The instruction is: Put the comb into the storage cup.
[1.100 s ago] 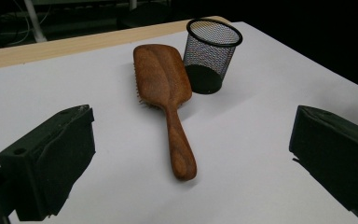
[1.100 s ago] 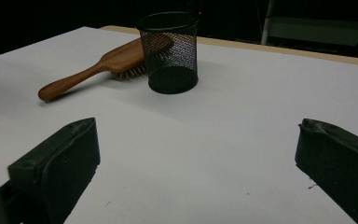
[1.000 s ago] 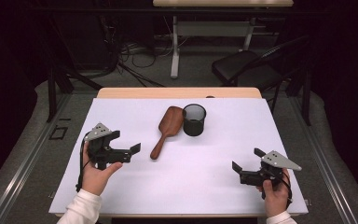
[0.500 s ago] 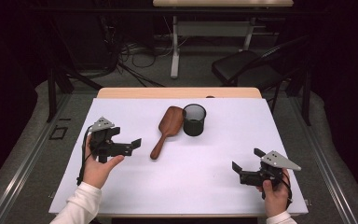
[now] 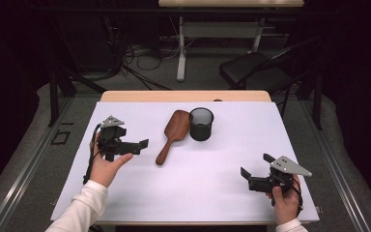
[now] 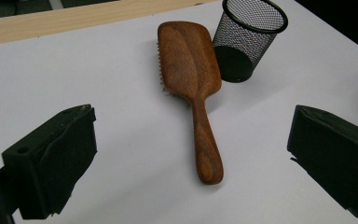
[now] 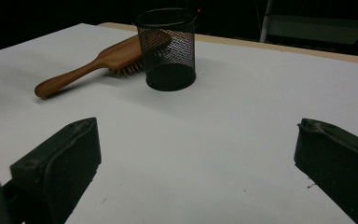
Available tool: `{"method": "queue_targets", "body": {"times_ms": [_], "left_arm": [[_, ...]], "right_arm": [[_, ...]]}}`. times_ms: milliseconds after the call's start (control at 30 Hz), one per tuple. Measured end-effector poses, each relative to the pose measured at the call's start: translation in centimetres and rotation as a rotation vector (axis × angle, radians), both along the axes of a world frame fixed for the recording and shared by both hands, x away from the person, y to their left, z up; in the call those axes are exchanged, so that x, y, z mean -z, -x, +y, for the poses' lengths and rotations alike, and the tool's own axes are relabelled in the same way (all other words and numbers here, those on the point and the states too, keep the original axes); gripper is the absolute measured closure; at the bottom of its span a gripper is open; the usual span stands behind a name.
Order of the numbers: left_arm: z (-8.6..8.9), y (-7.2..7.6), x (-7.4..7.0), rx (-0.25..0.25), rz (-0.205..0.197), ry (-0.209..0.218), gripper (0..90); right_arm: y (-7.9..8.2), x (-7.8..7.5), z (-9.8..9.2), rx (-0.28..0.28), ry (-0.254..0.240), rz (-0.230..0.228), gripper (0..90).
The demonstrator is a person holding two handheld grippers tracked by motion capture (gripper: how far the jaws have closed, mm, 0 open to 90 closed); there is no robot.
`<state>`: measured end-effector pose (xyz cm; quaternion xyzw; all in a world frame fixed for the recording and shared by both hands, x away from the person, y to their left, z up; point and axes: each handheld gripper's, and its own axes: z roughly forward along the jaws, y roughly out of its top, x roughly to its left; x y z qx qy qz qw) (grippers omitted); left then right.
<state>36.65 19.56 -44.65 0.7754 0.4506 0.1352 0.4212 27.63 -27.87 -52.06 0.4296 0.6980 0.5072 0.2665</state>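
1. The left gripper (image 5: 134,145) is in the air over the left part of the table (image 5: 232,193), and its jaws stand wide apart with nothing between them. It points toward the brush (image 5: 173,135), so I judge it is getting ready to take the handle.
2. The brush lies flat near the middle of the table, bristles down. Its handle end is toward the person and its wide head is at the far side, just beside the cup (image 5: 201,123). In the left gripper view the handle (image 6: 206,140) sits between the two jaws but farther off, not yet touched.
3. The right gripper (image 5: 254,178) is low, near the front right corner, well apart from both things. Its jaws are also spread and empty (it seems to wait for its turn).
4. The cup is black mesh, upright and empty. In the right gripper view it stands in front of the brush head (image 7: 126,51) and hides part of it.
5. Nothing lies between the left gripper and the handle. Only the cup is close to the head, so a grasp at the handle end looks safer.
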Motion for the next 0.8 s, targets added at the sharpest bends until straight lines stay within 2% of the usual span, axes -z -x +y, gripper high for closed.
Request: {"method": "queue_targets", "body": {"times_ms": [600, 800], "left_arm": [[-2.6, -2.2, 0.6, 0.003, 0.047, -0.078, 2.4], [-3.2, -2.8, 1.1, -0.004, 0.069, -0.076, 2.5]], "right_arm": [[-0.1, 0.1, -0.1, 0.002, 0.002, 0.001, 0.4], [-0.2, 0.2, -0.1, 0.005, -0.003, 0.007, 0.5]]}}
